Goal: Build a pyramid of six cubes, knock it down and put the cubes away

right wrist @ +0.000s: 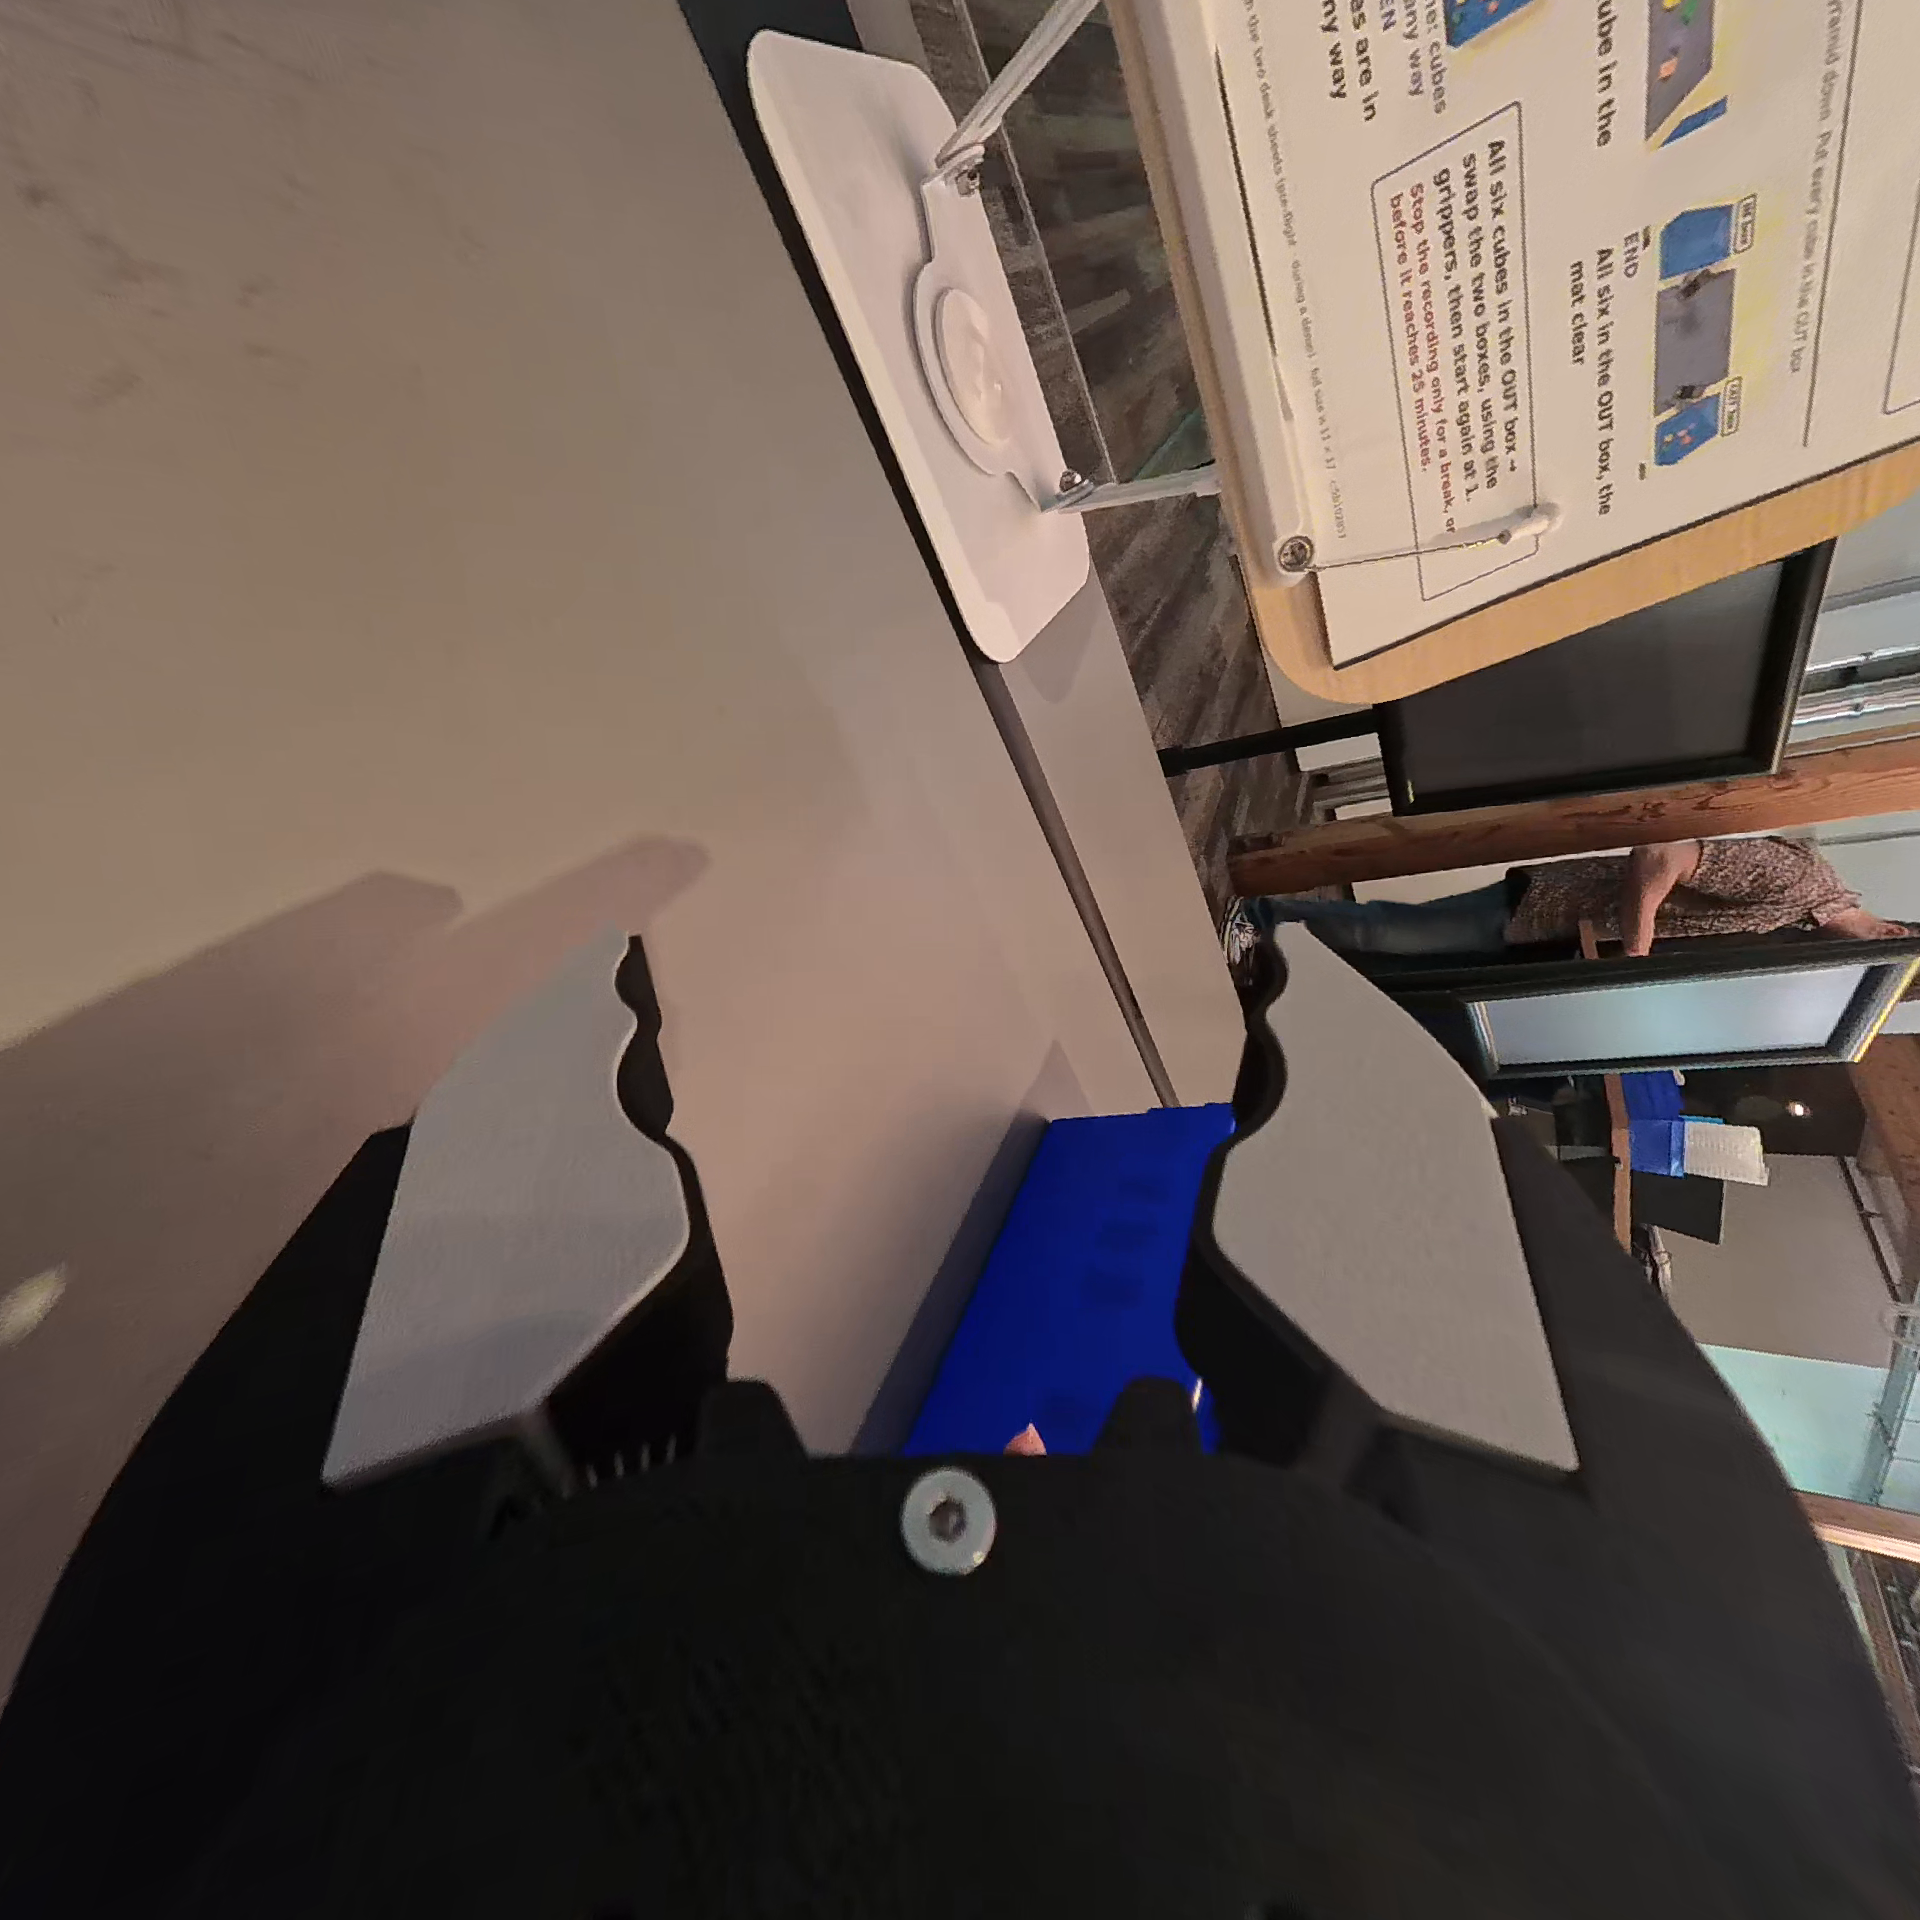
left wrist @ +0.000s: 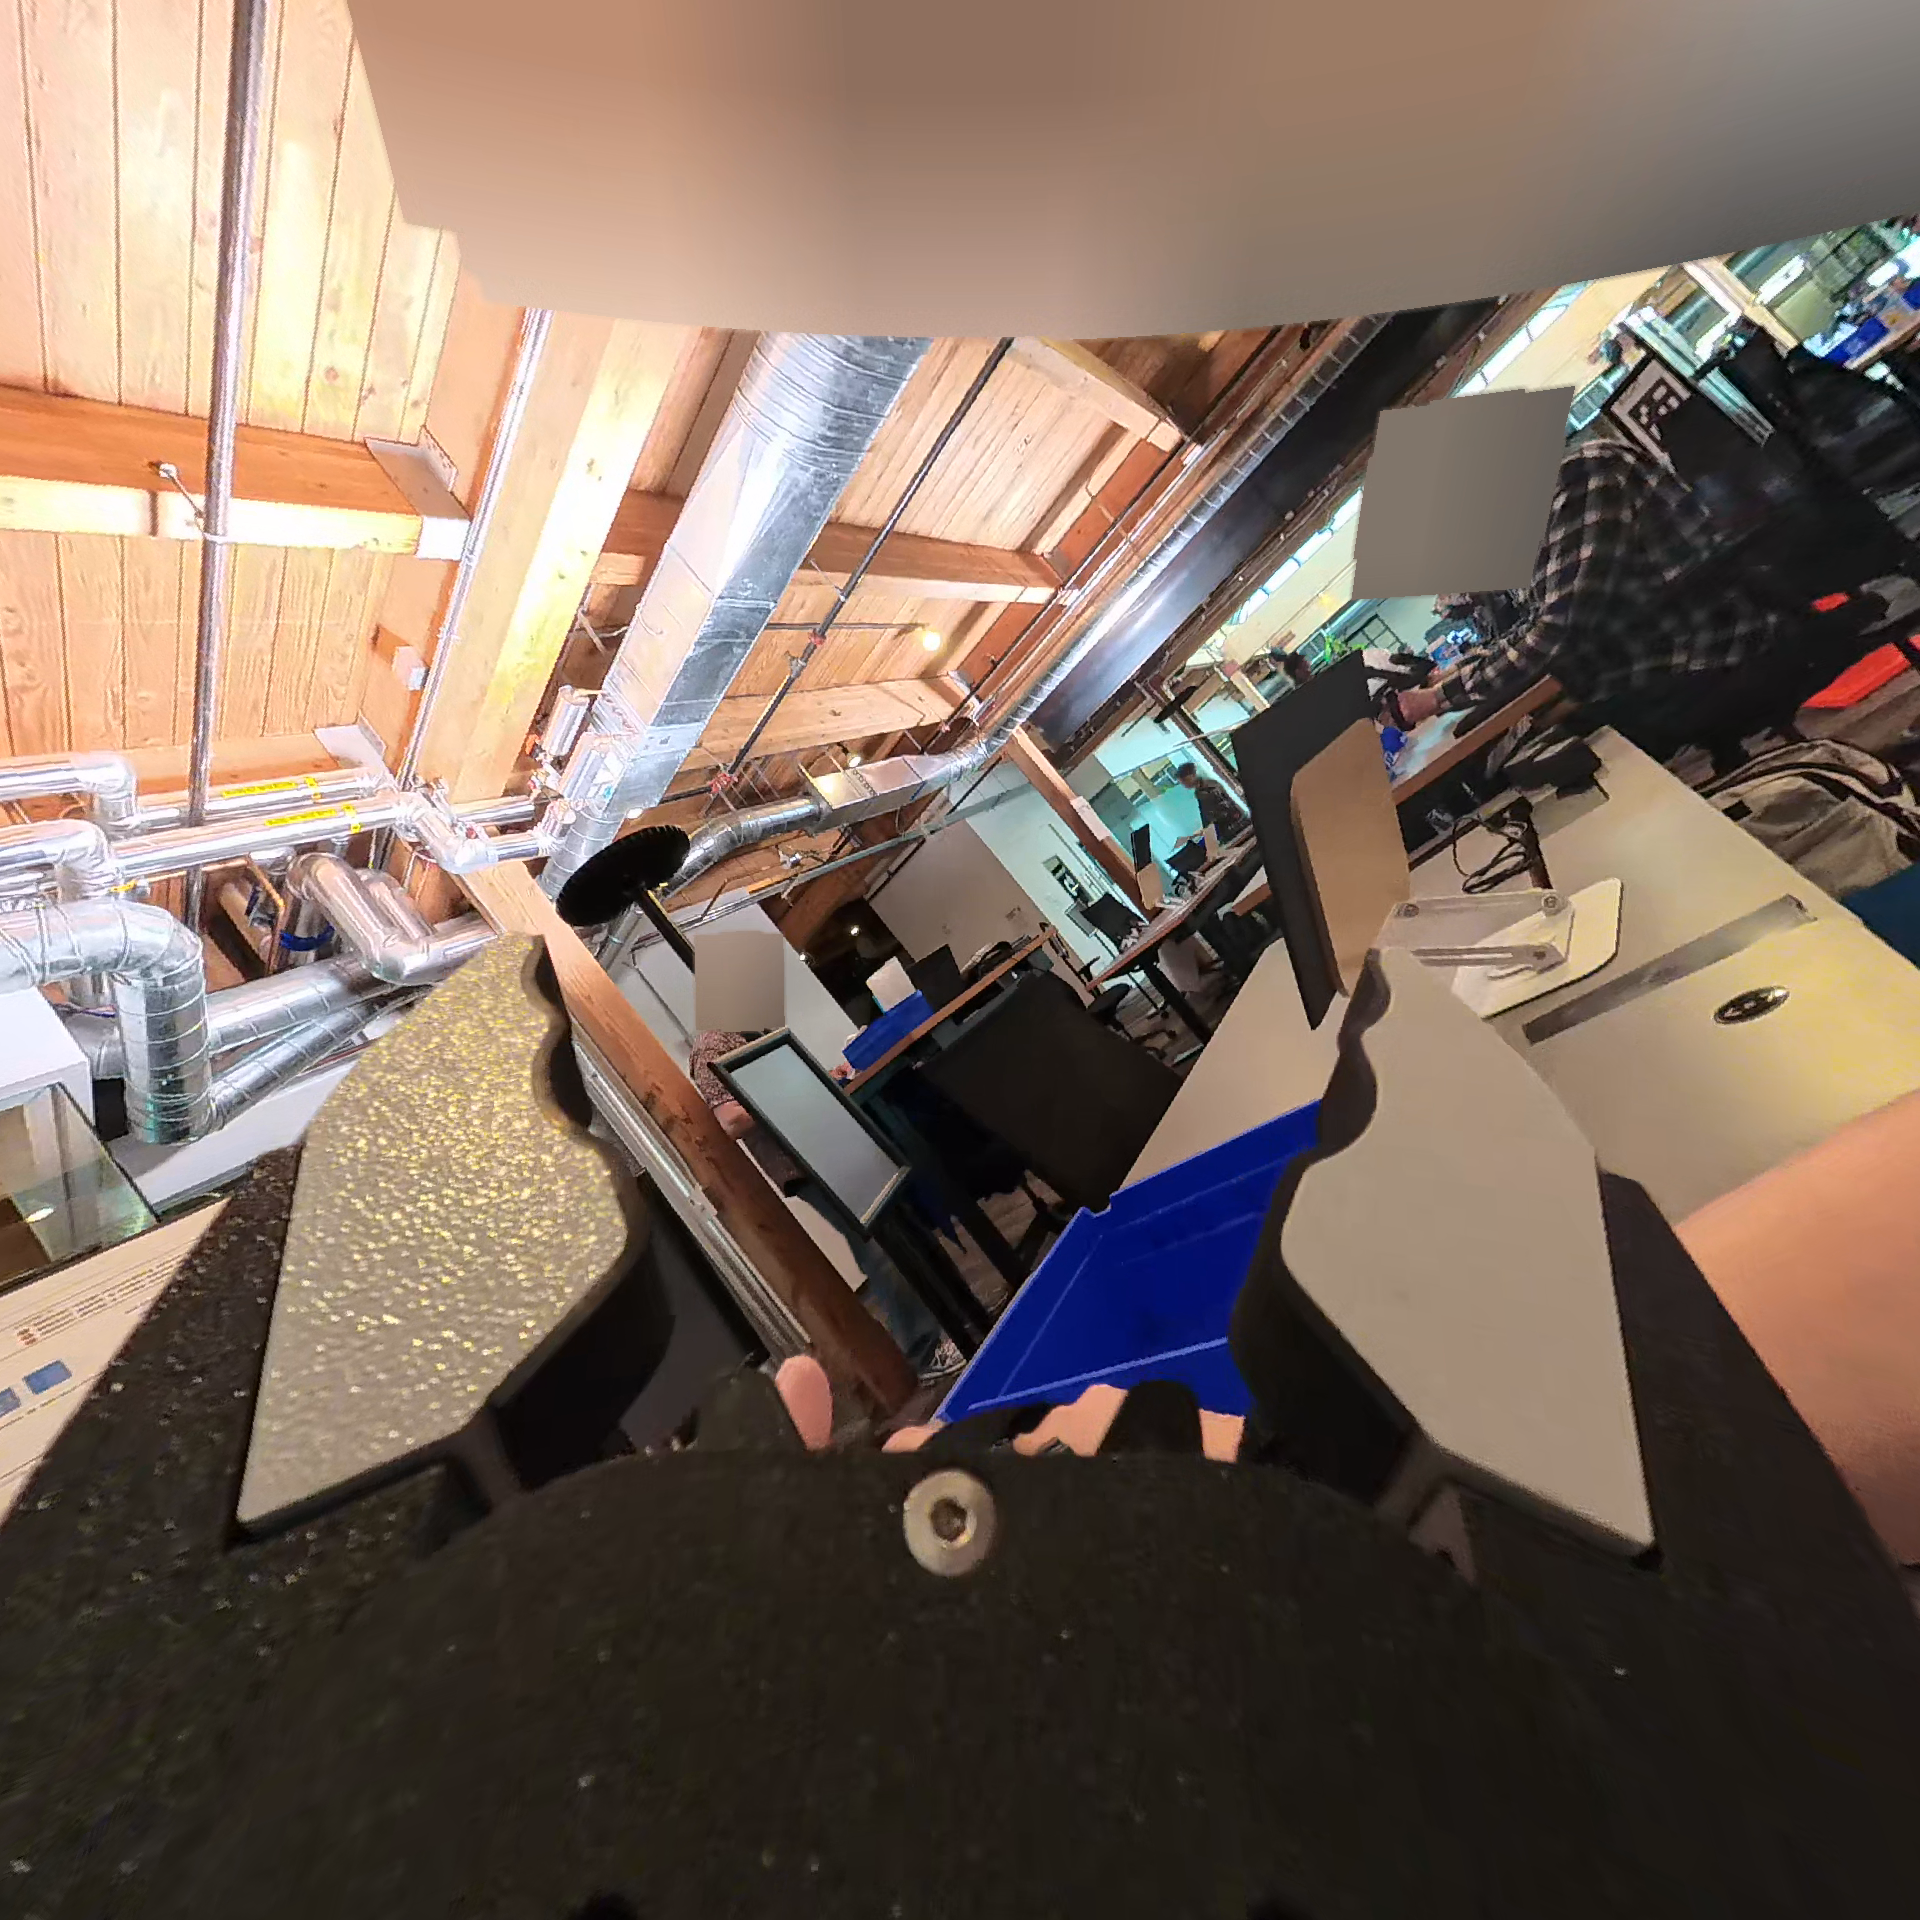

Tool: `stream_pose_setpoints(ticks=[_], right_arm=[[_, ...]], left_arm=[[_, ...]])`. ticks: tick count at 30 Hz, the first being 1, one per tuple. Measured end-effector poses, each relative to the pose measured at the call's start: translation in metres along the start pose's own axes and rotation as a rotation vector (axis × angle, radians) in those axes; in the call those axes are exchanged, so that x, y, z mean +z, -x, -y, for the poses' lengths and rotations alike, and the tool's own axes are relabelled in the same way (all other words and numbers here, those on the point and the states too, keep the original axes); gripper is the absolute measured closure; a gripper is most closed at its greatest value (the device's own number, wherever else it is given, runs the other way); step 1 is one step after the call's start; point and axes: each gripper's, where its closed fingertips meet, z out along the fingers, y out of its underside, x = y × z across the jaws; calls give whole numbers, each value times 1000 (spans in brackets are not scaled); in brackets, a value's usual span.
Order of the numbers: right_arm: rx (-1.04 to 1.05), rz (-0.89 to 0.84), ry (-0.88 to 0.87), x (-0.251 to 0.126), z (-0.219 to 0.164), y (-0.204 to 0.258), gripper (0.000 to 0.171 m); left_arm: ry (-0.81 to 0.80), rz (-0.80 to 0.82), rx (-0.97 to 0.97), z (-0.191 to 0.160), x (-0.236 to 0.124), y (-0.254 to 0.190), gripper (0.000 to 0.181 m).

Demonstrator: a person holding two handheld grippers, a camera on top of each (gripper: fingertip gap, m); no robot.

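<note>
The left hand-held gripper (left wrist: 956, 1049) is spread wide and holds nothing; it is tilted up toward the ceiling, with a blue box (left wrist: 1132, 1299) low between its fingers. The right hand-held gripper (right wrist: 951, 1039) is also spread and empty, above the grey tabletop (right wrist: 416, 520) and the same blue box (right wrist: 1081, 1278). No cube shows in either view. I judge no step is in hand; next, both must turn down toward the cubes.

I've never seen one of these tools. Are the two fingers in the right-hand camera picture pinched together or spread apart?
Spread apart. The right gripper shows a wide gap between its fingers, with the grey table and blue bin visible through it, and nothing held.
</note>
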Motion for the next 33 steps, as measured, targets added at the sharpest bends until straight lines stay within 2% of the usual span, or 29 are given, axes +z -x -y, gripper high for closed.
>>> stream_pose_setpoints(ticks=[17,20,23,28,31,33], right_arm=[[-38,34,2,0,2,11,62],[-39,39,4,2,1,11,62],[-28,45,-9,2,3,10,62],[0,48,-5,7,-3,4,62],[40,29,-29,14,-7,-8,60],[116,31,-63,21,-12,-19,61]], left_arm=[[74,-25,37,-21,4,-7,46],[60,-15,26,-14,4,-3,45],[20,0,35,8,2,4,47],[25,54,64,23,-3,27,50],[95,126,89,10,-9,56,53],[174,204,77,-10,-16,88,56]])
